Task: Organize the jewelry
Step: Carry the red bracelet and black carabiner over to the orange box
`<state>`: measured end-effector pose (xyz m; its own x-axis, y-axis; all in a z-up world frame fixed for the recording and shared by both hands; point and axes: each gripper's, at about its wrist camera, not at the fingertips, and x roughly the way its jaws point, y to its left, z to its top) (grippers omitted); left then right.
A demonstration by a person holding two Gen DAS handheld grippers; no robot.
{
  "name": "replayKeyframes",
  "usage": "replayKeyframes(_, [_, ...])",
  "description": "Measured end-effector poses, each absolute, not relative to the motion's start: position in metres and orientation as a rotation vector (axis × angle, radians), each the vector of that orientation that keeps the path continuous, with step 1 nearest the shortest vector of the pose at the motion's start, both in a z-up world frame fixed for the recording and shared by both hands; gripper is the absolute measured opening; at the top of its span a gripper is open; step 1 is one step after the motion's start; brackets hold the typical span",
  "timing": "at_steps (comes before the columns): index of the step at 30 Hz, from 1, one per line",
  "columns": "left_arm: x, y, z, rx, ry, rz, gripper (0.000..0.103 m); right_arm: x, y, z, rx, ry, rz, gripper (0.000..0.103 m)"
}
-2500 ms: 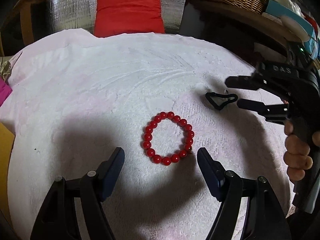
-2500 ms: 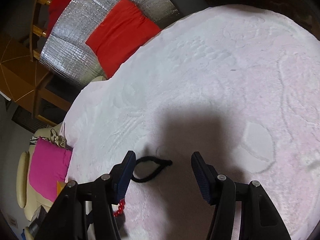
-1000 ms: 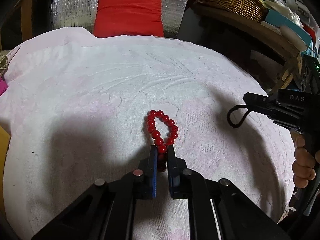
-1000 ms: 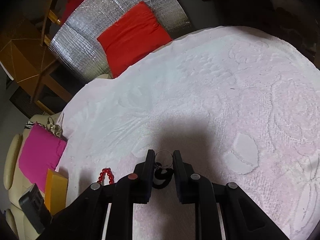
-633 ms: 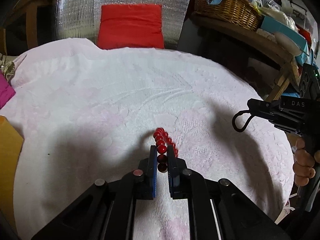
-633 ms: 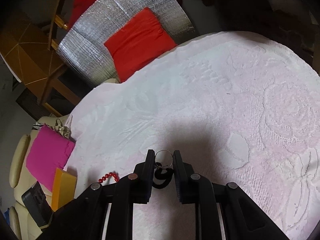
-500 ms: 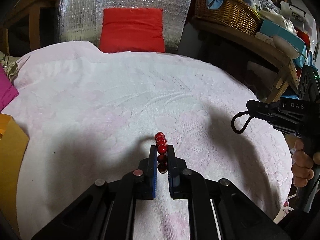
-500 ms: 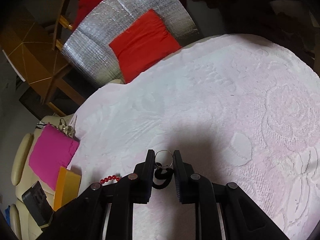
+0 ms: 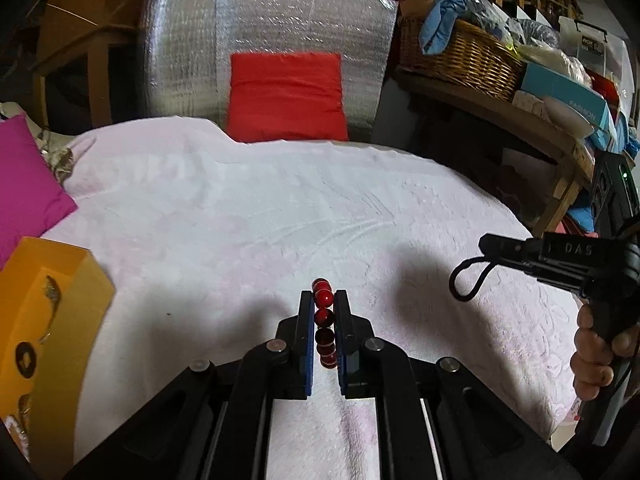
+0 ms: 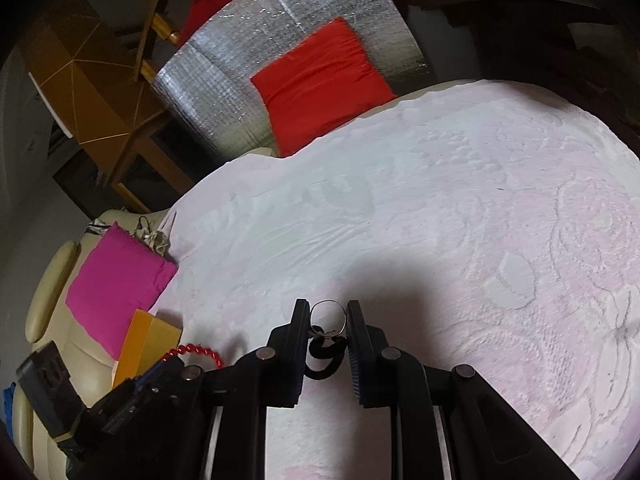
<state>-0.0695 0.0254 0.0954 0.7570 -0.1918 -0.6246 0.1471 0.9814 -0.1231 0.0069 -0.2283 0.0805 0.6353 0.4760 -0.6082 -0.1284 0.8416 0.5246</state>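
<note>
Bead bracelet (image 9: pixel 323 322) clamped in left hand-held gripper (image 9: pixel 324 300), orange box (image 9: pixel 48 320) nearby

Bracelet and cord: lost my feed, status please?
Left gripper shut on red bracelet, lifted. Right gripper shut on black cord with ring. Orange box left, path clear.

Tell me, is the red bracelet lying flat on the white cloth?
No, the red bracelet is clamped between the pads of the left gripper and hangs above the white cloth.
</note>
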Motion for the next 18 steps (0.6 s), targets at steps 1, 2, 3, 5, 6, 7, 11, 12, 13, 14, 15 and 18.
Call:
replayKeyframes(1, [-0.073, 0.027, 0.098, -0.069, 0.684, -0.177, 0.009, 0.006, -0.225, 0.081, 0.462, 0.816, 0.365, 0.020])
replayKeyframes(2, [-0.076, 0.030, 0.102, -0.068, 0.679, -0.167, 0.009, 0.005, -0.222, 0.082, 0.460, 0.816, 0.370, 0.020])
replayKeyframes(3, [-0.079, 0.032, 0.103, -0.067, 0.675, -0.161, 0.009, 0.005, -0.217, 0.083, 0.457, 0.817, 0.378, 0.020])
replayKeyframes(5, [-0.084, 0.036, 0.109, -0.063, 0.660, -0.145, 0.009, 0.004, -0.210, 0.085, 0.452, 0.815, 0.389, 0.020])
replayKeyframes(6, [-0.087, 0.039, 0.112, -0.063, 0.654, -0.136, 0.009, 0.003, -0.206, 0.087, 0.450, 0.814, 0.395, 0.020])
replayKeyframes(7, [-0.090, 0.043, 0.115, -0.061, 0.648, -0.126, 0.009, 0.003, -0.202, 0.087, 0.450, 0.814, 0.400, 0.020])
replayKeyframes(11, [-0.101, 0.061, 0.124, -0.056, 0.632, -0.086, 0.009, 0.001, -0.180, 0.094, 0.442, 0.813, 0.432, 0.020])
replayKeyframes(12, [-0.104, 0.067, 0.127, -0.055, 0.628, -0.072, 0.009, 0.000, -0.172, 0.097, 0.435, 0.811, 0.444, 0.020])
replayKeyframes(13, [-0.106, 0.072, 0.129, -0.055, 0.626, -0.060, 0.009, -0.001, -0.165, 0.098, 0.429, 0.810, 0.452, 0.020])
replayKeyframes(14, [-0.109, 0.078, 0.132, -0.056, 0.621, -0.044, 0.009, -0.002, -0.158, 0.100, 0.422, 0.810, 0.462, 0.020])
replayKeyframes(15, [-0.112, 0.082, 0.134, -0.056, 0.616, -0.031, 0.009, -0.003, -0.151, 0.102, 0.418, 0.810, 0.473, 0.020])
replayKeyframes(18, [-0.120, 0.097, 0.141, -0.058, 0.599, 0.007, 0.009, -0.007, -0.127, 0.107, 0.403, 0.810, 0.505, 0.020])
